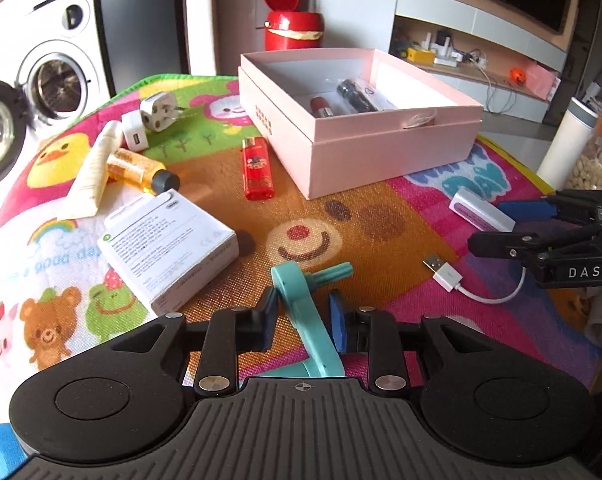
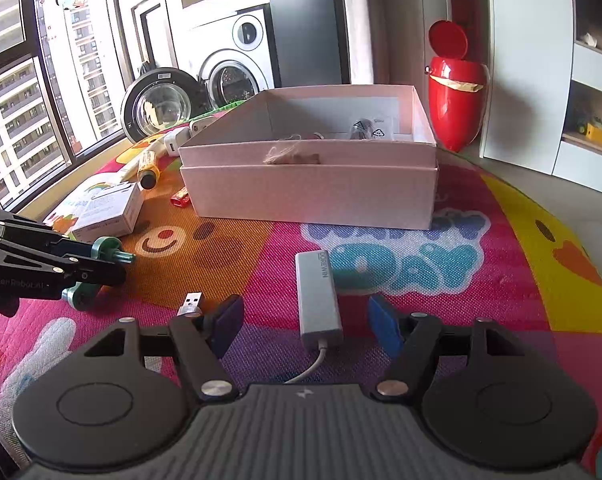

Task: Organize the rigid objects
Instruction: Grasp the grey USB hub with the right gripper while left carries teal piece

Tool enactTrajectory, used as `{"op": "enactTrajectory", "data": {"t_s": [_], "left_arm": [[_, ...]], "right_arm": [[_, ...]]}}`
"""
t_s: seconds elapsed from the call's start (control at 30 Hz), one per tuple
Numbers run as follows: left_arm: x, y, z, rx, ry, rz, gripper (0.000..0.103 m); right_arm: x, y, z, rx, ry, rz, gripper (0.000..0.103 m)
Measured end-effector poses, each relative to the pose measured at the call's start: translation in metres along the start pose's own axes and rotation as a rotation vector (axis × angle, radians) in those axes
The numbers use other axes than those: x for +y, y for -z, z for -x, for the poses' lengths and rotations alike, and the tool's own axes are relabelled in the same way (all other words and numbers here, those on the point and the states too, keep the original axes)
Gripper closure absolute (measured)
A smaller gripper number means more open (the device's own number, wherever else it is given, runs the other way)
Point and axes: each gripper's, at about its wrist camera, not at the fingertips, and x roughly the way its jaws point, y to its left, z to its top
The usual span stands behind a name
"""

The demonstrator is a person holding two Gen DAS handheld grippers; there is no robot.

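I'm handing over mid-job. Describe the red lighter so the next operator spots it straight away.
Find the open pink box on the cartoon mat. The lighter lies flat on the mat just off the box's left corner, toward the orange bottle. It is the only clear red plastic stick with a yellow top; its neighbours are white or orange.

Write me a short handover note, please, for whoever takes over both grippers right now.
Left gripper: jaws around the teal crank handle on the mat, pads not clearly touching it.
Right gripper: open, straddling the grey USB adapter, not gripping it.
Done: a red tube and a black bagged item lie in the pink box.
Left on the mat: red lighter, white carton, amber bottle, cream tube, two white plugs, plus the handle and adapter.
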Motion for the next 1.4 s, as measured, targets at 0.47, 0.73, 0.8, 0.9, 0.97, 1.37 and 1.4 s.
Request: {"op": "enactTrajectory", "data": {"t_s": [0.47,0.73,0.8,0.9,0.97,1.37,1.4], "left_arm": [[-0.02,0.004,-0.003,-0.016,0.061,0.039,0.032],[-0.022,0.001,-0.01,-0.074,-0.036,0.088,0.048],[-0.022,0.001,-0.01,-0.076,-0.042,0.103,0.049],[-0.02,0.001,-0.009,-0.078,-0.05,0.109,0.052],[-0.02,0.002,-0.008,-0.081,-0.045,0.1,0.054],[-0.042,0.023,0.029,-0.16,0.025,-0.038,0.055],[-0.041,0.019,0.034,-0.174,0.045,-0.033,0.055]], "right_arm": [[0.0,0.0,0.0,-0.001,0.003,0.006,0.034],[0.005,0.001,0.0,-0.003,0.022,0.027,0.034],[0.005,0.001,-0.001,-0.002,0.025,0.027,0.034],[0.009,-0.001,-0.003,0.006,0.046,0.043,0.034],[0.01,-0.003,-0.005,0.009,0.051,0.044,0.037],[0.026,-0.019,0.03,0.0,0.054,0.178,0.083],[0.026,-0.026,0.039,-0.024,0.05,0.183,0.083]]}}
